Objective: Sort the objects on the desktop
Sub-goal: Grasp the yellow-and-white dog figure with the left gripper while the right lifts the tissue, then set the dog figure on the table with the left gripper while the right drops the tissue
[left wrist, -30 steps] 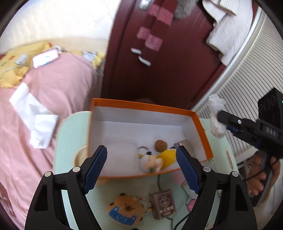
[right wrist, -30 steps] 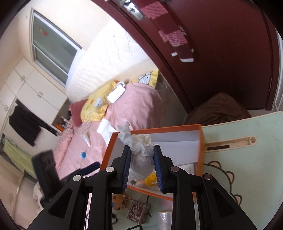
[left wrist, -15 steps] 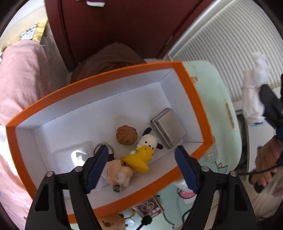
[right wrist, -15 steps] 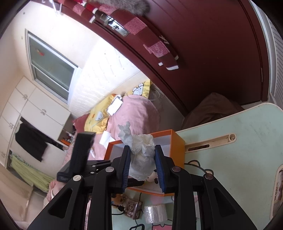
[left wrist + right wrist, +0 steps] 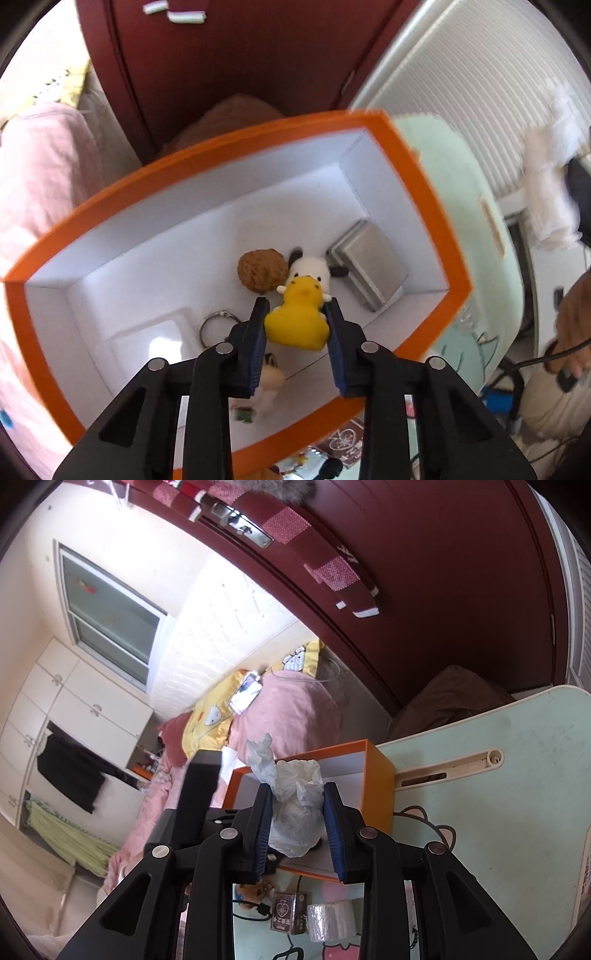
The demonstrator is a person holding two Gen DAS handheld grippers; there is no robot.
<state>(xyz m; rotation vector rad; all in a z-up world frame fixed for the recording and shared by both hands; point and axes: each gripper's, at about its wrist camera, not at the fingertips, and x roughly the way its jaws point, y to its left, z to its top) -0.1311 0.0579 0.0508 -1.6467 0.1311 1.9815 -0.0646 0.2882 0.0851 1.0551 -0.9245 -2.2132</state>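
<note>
A yellow duck toy point(image 5: 297, 319) was clamped between the blue pads point(image 5: 257, 345) of the left gripper point(image 5: 296, 345), inside the orange box point(image 5: 417, 177), over its white floor near the front wall. Just behind the duck, a white puppy figure with black ears point(image 5: 312, 266) was seen touching it, with a brown fuzzy ball point(image 5: 260, 269) at its left side and a flat silver tin point(image 5: 371, 271) against the right wall. A metal key ring point(image 5: 218, 325) lay left of the gripper fingers, and a small cream-coloured figure point(image 5: 269, 380) was partly hidden under them (details too blurred to tell).

A crumpled white tissue wad point(image 5: 295, 805) was held pinched in the right gripper point(image 5: 298, 829), raised above the near side of the orange box point(image 5: 378, 786). The box was set on a pale green desk point(image 5: 517, 775). In front of the box, a brown card pack point(image 5: 288, 912) and a roll of clear tape point(image 5: 330, 919) were seen side by side on the desk.
</note>
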